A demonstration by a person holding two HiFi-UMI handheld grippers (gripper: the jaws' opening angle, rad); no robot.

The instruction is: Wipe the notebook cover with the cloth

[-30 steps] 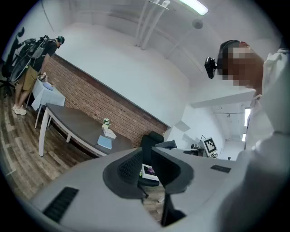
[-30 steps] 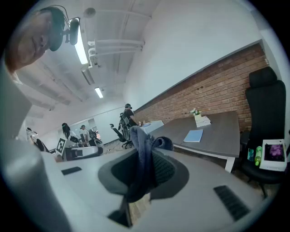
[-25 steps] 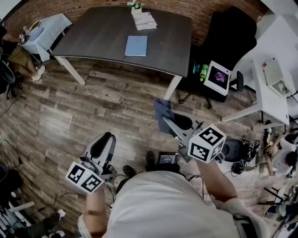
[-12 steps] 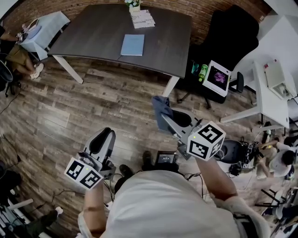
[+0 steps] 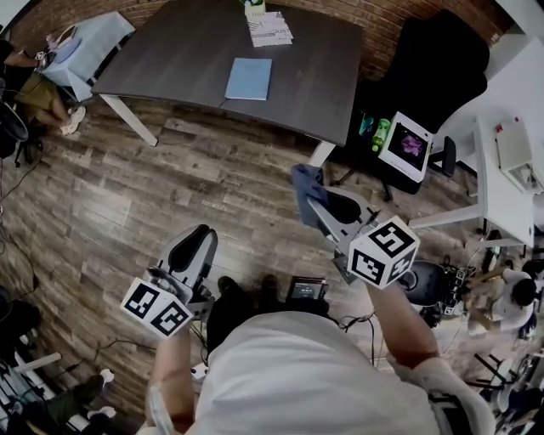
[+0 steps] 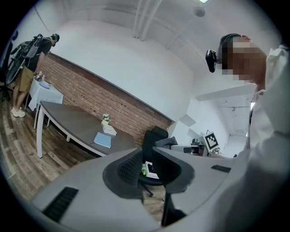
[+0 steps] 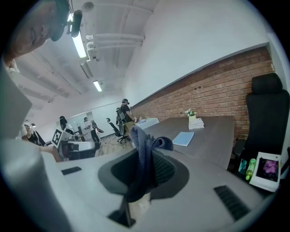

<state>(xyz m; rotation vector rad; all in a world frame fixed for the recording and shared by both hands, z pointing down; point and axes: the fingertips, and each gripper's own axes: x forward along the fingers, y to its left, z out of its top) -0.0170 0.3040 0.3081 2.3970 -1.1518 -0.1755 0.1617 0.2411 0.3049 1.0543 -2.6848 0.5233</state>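
A light blue notebook [image 5: 249, 78] lies flat on the dark grey table [image 5: 170, 59] far ahead; it also shows as the notebook [image 6: 102, 139] and the notebook [image 7: 183, 138] in the two gripper views. My right gripper [image 5: 313, 194] is shut on a dark blue cloth [image 5: 305, 185], which hangs out between the jaws as the cloth [image 7: 143, 159]. My left gripper [image 5: 198, 240] is held low at the left, its jaws standing a little apart with nothing between them [image 6: 146, 168]. Both grippers are well short of the table, over the wooden floor.
A stack of papers [image 5: 270, 30] and a small plant pot [image 5: 254, 8] sit at the table's far edge. A black chair [image 5: 433, 68] stands right of the table, a white desk [image 5: 510, 161] further right. People stand at the far left [image 6: 27, 72].
Both grippers have moved forward toward the table, and the view has shifted with them. The cloth stays clamped in the right gripper.
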